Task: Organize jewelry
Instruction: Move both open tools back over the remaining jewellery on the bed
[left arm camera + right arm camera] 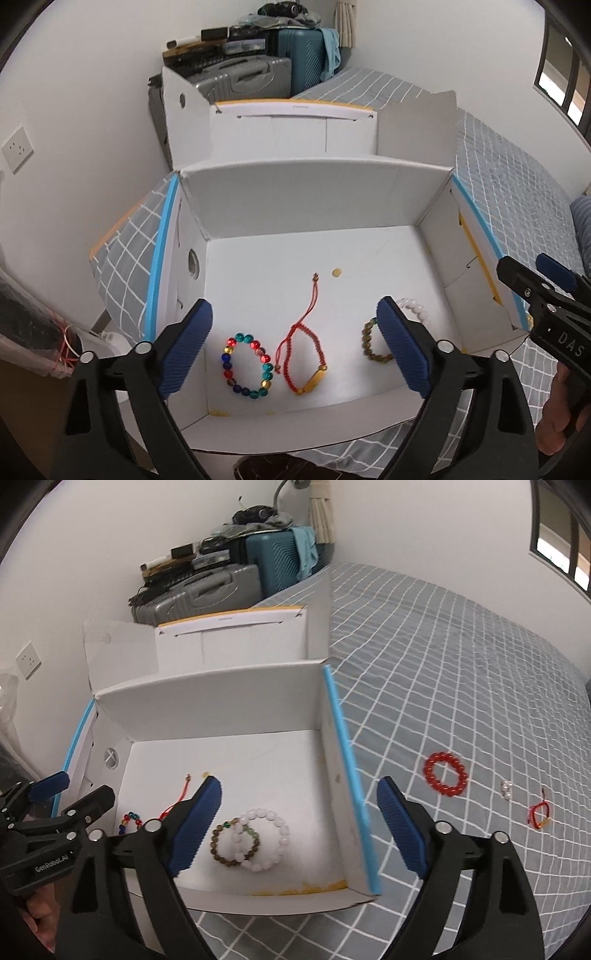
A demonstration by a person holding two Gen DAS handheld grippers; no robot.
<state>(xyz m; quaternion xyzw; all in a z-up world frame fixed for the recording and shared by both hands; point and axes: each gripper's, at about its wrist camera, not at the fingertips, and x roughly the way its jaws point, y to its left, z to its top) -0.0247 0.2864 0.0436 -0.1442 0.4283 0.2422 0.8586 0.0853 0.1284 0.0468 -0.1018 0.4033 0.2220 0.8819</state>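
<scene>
a: where does the jewelry stand?

b: four pieces lie inside the white box: a multicolour bead bracelet, a red cord bracelet, a brown-green bead bracelet and a white bead bracelet, the last two overlapping near the box's front. still out on the grey checked bedspread are a red bead bracelet, a small pale piece (too small to name) and a second red cord bracelet.

a: and the grippers?

b: both stand wide with nothing between the jaws. the left gripper hangs over the box's front half, the right gripper straddles the box's blue-edged right wall.

a: so which hand goes next?

b: i'd judge the right. the loose pieces all lie to the right of the box, beyond that blue wall, and the red bead bracelet is the closest, just past the right gripper's outer finger and a little further up the bed. the left gripper has the whole box between it and them. the bead ring lies flat, so any side of it offers a pinch; the cord one farther right runs slantwise.
</scene>
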